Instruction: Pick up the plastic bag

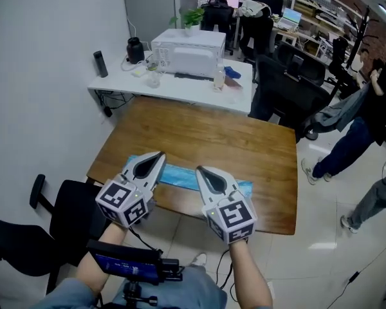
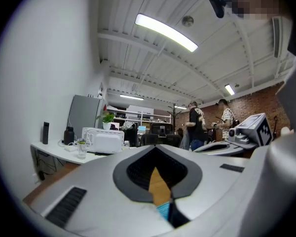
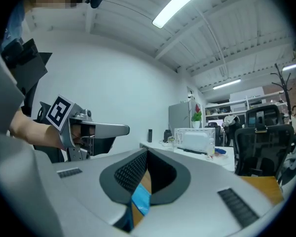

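Observation:
A blue plastic bag (image 1: 180, 176) lies flat along the near edge of the wooden table (image 1: 206, 137). Both grippers hover just above it, side by side, tips pointing away from me. The left gripper (image 1: 159, 154) is over the bag's left part, its jaws shut with nothing held. The right gripper (image 1: 199, 170) is over the bag's middle, also shut and empty. In the left gripper view a sliver of the bag (image 2: 164, 210) shows through the gap below the jaws (image 2: 156, 147). The right gripper view shows the bag (image 3: 141, 200) the same way, with the left gripper (image 3: 108, 130) alongside.
Behind the wooden table stands a white table with a microwave (image 1: 188, 51), a black flask (image 1: 135, 49) and bottles. Black office chairs (image 1: 289, 82) stand at the back right and a black chair (image 1: 71, 205) at my near left. People (image 1: 373, 108) stand at the right.

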`<action>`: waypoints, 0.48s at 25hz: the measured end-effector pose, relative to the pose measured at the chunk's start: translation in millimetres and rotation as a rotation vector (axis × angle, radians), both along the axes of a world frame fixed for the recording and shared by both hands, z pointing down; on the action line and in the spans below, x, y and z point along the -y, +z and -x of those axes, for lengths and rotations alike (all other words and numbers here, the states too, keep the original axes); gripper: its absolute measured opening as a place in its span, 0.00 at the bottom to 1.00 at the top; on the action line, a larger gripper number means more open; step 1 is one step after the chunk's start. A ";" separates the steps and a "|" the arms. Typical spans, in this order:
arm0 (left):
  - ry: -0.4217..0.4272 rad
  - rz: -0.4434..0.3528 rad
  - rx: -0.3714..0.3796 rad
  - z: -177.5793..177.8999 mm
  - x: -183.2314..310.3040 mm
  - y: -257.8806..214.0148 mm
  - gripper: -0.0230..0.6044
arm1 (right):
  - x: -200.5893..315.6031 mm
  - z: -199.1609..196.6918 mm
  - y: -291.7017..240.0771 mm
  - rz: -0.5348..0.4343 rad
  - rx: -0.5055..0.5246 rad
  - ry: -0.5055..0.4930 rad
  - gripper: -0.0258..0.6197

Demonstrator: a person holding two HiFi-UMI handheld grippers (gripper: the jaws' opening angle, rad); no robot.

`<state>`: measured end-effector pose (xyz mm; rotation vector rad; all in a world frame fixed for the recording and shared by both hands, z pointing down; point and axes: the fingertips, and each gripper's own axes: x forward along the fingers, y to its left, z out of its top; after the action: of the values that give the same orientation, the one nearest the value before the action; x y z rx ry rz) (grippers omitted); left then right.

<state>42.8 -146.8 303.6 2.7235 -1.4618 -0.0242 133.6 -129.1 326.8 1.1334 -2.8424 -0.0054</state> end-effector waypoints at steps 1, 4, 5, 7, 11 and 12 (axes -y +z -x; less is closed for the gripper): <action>0.009 -0.001 -0.017 3.2 -4.0 -1.3 0.05 | -4.7 5.0 -1.7 0.000 0.006 0.006 0.04; 0.033 -0.010 -0.024 14.0 -15.2 -4.7 0.05 | -19.3 19.6 -7.9 -0.004 0.018 0.025 0.04; 0.041 -0.015 -0.024 17.4 -18.5 -6.4 0.05 | -23.7 23.7 -10.1 -0.007 0.022 0.032 0.04; 0.057 -0.021 -0.021 23.2 -24.6 -7.8 0.05 | -31.7 30.6 -12.4 -0.010 0.028 0.047 0.04; 0.082 -0.023 -0.009 32.9 -36.0 -4.1 0.05 | -45.4 39.9 -11.2 -0.004 0.049 0.079 0.04; 0.086 -0.024 -0.007 36.1 -39.0 -3.4 0.05 | -48.1 41.9 -11.4 -0.003 0.055 0.091 0.04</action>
<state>6.6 -107.8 300.3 2.7996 -1.3500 -0.0483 91.8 -81.0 315.4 1.2821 -2.8359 0.0280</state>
